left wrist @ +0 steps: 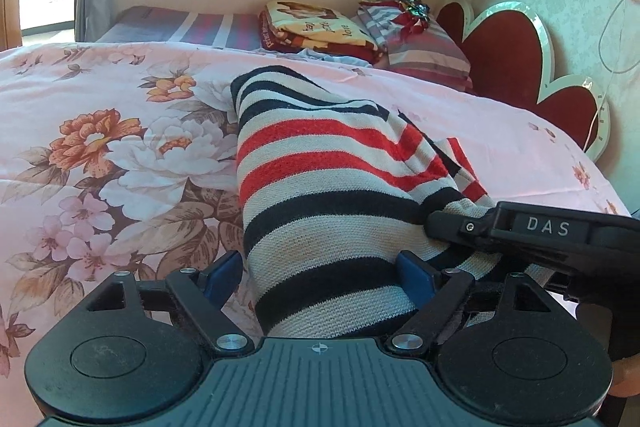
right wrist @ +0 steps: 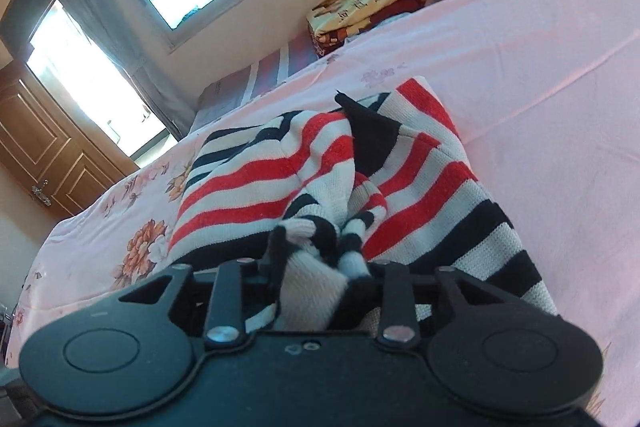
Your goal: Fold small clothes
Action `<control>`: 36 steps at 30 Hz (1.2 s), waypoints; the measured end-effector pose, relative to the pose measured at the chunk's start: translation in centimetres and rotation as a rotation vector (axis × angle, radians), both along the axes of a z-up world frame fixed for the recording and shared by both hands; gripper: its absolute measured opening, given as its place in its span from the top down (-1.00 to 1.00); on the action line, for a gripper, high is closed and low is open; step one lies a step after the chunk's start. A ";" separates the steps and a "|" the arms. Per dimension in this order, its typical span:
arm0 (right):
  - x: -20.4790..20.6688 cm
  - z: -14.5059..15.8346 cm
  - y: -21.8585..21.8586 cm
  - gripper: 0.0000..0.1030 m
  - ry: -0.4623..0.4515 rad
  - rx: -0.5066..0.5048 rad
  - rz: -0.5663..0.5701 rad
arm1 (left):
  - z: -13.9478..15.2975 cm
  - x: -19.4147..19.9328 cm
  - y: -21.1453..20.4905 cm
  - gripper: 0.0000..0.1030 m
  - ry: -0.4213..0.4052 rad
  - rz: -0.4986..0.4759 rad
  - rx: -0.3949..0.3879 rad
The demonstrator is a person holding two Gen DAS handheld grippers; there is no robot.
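Left wrist view and right wrist view, 1 moment of folding. My right gripper [right wrist: 320, 267] is narrowed onto a bunched fold of the striped sweater [right wrist: 320, 171]; knit fills the gap between its jaws, so I read it as holding the cloth. My left gripper [left wrist: 320, 267] stands wide: its 2 blue pads [left wrist: 414, 269] flank the near end of the sweater [left wrist: 320, 187], 1 touching or nearly touching the cloth, the other apart from it, so nothing is clamped there. In the left wrist view the right gripper [left wrist: 440, 223] enters from the right edge and bites the garment just beyond my left pads.

The sweater lies on the floral pink bedspread [left wrist: 100, 147], near the middle of the bed, reaching away from both grippers as 1 long doubled band. Its right side is rumpled, with a loose part gathered under the right gripper.

Judged progress: early to middle. A lengthwise fold seems made; the gathered part is not yet laid flat, and a final crosswise fold looks to be left.

Beyond, by the headboard [left wrist: 500, 59], sit a folded blanket [left wrist: 320, 27] and a striped pillow [left wrist: 428, 47].

Hidden: the right gripper's fingertips are buried in knit, the sweater's near edge is cut off behind both gripper bodies, and sleeves and collar cannot be told apart.
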State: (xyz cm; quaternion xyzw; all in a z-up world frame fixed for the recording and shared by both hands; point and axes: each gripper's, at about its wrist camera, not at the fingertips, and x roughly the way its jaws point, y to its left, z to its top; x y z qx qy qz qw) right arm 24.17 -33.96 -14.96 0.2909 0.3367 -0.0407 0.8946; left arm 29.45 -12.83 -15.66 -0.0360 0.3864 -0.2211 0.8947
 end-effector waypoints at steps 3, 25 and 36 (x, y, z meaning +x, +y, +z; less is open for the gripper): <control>-0.4 1.2 0.1 0.54 -0.045 -0.021 0.011 | 0.4 -0.1 0.1 -0.62 -0.003 0.003 -0.016; -8.0 1.4 -5.0 0.20 -0.021 -0.072 -0.088 | -0.9 -0.9 -3.6 -0.78 0.011 -0.069 0.033; -9.0 -1.9 -6.0 0.40 0.067 -0.081 -0.173 | -1.2 -1.9 -4.4 -0.78 0.008 -0.100 0.060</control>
